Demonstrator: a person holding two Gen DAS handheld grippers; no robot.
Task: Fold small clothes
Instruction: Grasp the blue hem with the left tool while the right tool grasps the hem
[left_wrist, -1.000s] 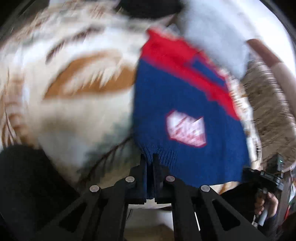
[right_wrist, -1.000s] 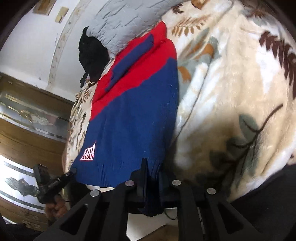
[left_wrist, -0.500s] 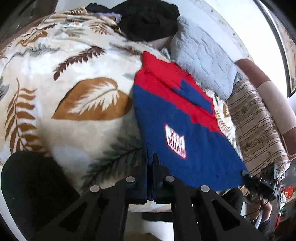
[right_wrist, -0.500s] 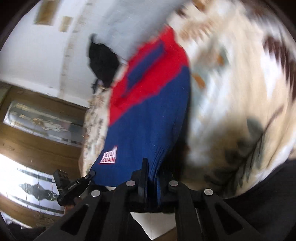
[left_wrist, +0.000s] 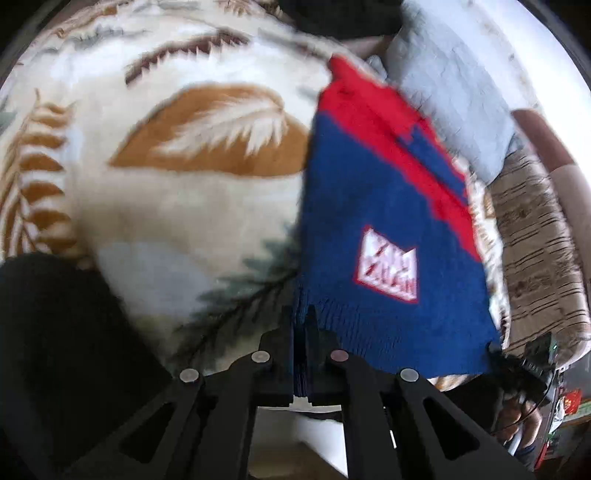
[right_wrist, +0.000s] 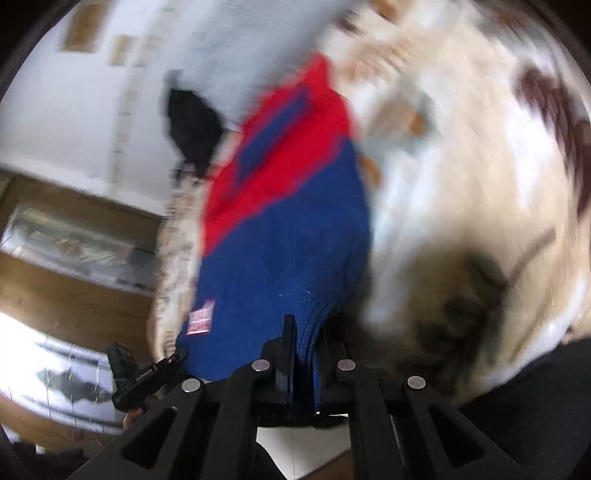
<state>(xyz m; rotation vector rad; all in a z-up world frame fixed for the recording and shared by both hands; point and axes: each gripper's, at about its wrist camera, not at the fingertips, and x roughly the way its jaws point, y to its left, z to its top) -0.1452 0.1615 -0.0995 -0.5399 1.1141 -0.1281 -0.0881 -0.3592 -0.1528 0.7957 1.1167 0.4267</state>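
Sweater (left_wrist: 373, 221) hem clamped: left tongs (left_wrist: 303, 325) | right tongs (right_wrist: 306, 339) | patch lettering blurred (unreadable)

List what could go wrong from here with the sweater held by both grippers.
1. Each gripper, left and right, pinches only a thin bit of the blue and red sweater's ribbed hem; a tug could likely slip it free.
2. Both views are motion-blurred, so the hem may land crooked on the leaf-print blanket.
3. The sweater's far end lies near the grey pillow and could catch on it.
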